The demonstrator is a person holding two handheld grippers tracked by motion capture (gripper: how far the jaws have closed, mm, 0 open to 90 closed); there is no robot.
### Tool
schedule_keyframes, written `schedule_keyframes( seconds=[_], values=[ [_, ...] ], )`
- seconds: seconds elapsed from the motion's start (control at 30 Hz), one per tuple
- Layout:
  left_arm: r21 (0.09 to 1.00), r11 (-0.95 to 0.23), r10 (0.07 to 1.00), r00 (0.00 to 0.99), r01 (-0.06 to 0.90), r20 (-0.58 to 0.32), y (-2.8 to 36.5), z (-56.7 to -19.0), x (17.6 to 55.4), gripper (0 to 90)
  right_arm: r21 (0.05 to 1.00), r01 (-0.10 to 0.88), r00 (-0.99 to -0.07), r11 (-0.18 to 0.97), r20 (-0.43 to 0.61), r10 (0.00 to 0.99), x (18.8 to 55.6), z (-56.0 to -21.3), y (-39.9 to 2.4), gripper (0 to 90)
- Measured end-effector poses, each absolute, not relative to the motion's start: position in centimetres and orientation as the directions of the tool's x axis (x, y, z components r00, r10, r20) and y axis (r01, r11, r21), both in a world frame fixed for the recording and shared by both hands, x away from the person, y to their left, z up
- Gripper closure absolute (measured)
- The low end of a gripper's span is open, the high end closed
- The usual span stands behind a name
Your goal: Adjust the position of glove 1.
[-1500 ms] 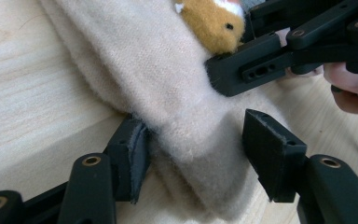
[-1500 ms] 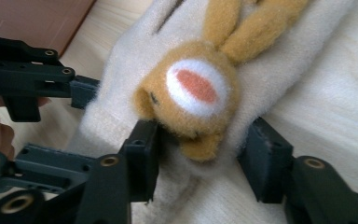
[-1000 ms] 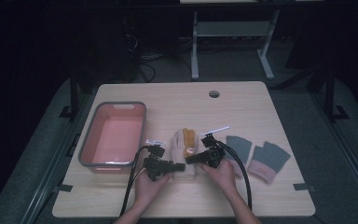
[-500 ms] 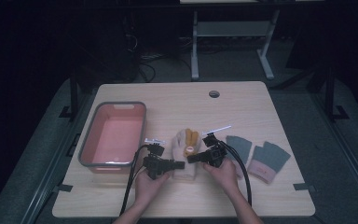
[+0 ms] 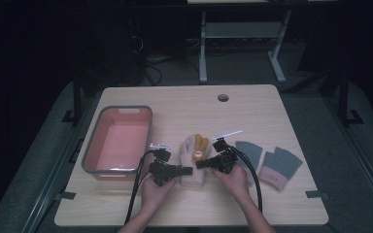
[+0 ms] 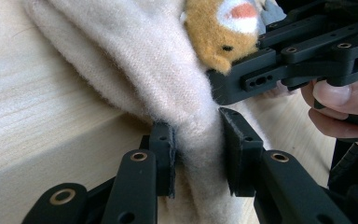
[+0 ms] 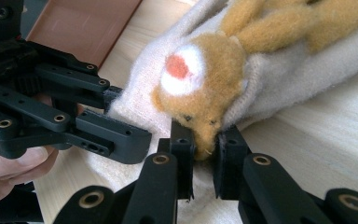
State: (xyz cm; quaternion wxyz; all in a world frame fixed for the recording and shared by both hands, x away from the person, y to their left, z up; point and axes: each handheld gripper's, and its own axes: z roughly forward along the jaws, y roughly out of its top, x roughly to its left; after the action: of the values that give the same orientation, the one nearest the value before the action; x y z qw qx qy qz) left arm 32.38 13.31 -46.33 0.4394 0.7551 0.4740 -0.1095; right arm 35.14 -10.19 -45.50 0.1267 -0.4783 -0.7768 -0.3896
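A cream fleece glove (image 5: 192, 175) with an orange plush animal (image 5: 201, 143) on it lies at the table's front middle. My left gripper (image 5: 188, 170) comes at it from the left. Its jaws have just been closing and now pinch a fold of the cream fleece (image 6: 144, 70), as the left gripper (image 6: 196, 149) view shows. From the right, my right gripper (image 5: 200, 165) has also just closed. In its own view the right gripper (image 7: 204, 154) is shut on the lower edge of the orange animal (image 7: 205, 84). The two grippers sit tip to tip, almost touching.
A pink tub with a grey rim (image 5: 126, 108) stands left of the glove. Two grey gloves with pink cuffs (image 5: 280, 166) (image 5: 249, 151) lie to the right. The wooden table (image 5: 184, 111) has a cable hole (image 5: 223, 97) at the back.
Both hands and the glove keep their places. The jaws of both grippers have drawn in on the glove.
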Motion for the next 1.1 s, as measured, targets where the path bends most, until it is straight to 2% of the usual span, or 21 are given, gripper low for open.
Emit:
schedule_keyframes(
  seconds=[0.33, 0.53, 0.67, 0.8, 1.1],
  values=[
    [0.563, -0.163, 0.62, 0.528, 0.81, -0.58, 13.2, -46.2, 32.3, 68.3, 0.485, 0.843, -0.51, 0.235, 0.577, 0.638, 35.0, -45.0, -10.3, 81.0],
    [0.549, -0.17, 0.634, 0.517, 0.818, -0.575, 13.3, -46.5, 32.4, 68.3, 0.442, 0.868, -0.464, 0.229, 0.555, 0.691, 35.3, -45.6, -10.5, 57.9],
    [0.548, -0.169, 0.638, 0.515, 0.819, -0.572, 13.3, -46.7, 32.4, 68.1, 0.397, 0.897, -0.409, 0.193, 0.582, 0.703, 35.5, -46.1, -10.8, 50.9],
    [0.539, -0.167, 0.638, 0.507, 0.826, -0.58, 13.4, -46.9, 32.5, 67.8, 0.372, 0.912, -0.38, 0.174, 0.602, 0.702, 35.6, -46.2, -10.7, 54.3],
    [0.527, -0.154, 0.626, 0.495, 0.836, -0.603, 13.6, -47.0, 32.8, 68.8, 0.427, 0.885, -0.431, 0.186, 0.599, 0.675, 35.5, -46.5, -10.1, 78.5]
  ],
)
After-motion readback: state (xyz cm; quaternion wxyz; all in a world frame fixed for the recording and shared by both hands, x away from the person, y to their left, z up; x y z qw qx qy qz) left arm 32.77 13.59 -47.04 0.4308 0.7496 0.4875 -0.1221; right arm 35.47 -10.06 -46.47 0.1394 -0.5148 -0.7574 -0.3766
